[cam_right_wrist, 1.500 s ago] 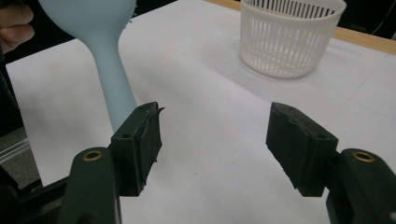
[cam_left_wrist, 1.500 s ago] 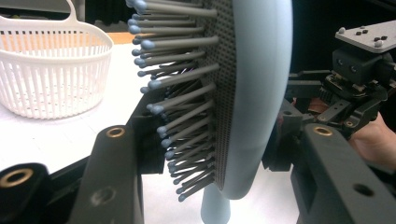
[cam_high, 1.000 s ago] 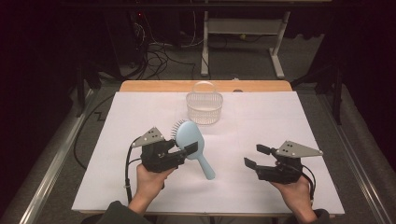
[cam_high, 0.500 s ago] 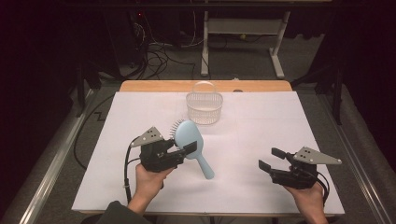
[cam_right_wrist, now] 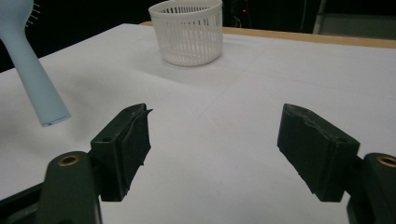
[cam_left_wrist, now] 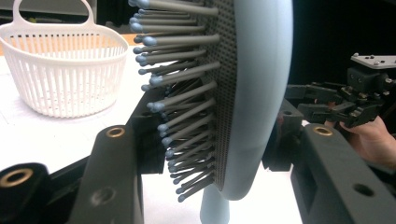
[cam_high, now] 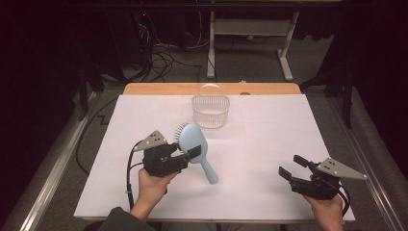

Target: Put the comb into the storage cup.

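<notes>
Pale-blue plastic hairbrush (cam_high: 195, 144), left of centre in the high view, sits clamped by its head in my left gripper (cam_high: 190, 155): light, stiff, slick-backed. My right gripper (cam_high: 292, 167) has just widened, empty; I'd take the handle.

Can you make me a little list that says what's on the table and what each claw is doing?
Held thing: light blue hairbrush, head up, handle slanting down toward the table
Left claw: shut on the hairbrush head, bristles on one side and smooth back on the other
Right claw: open, nothing between its jaws, which have just been opening wider
Basket: white plastic with a handle, standing at the far side, looks empty
Table: covered in white
Likely next: hairbrush may go into the basket
</notes>
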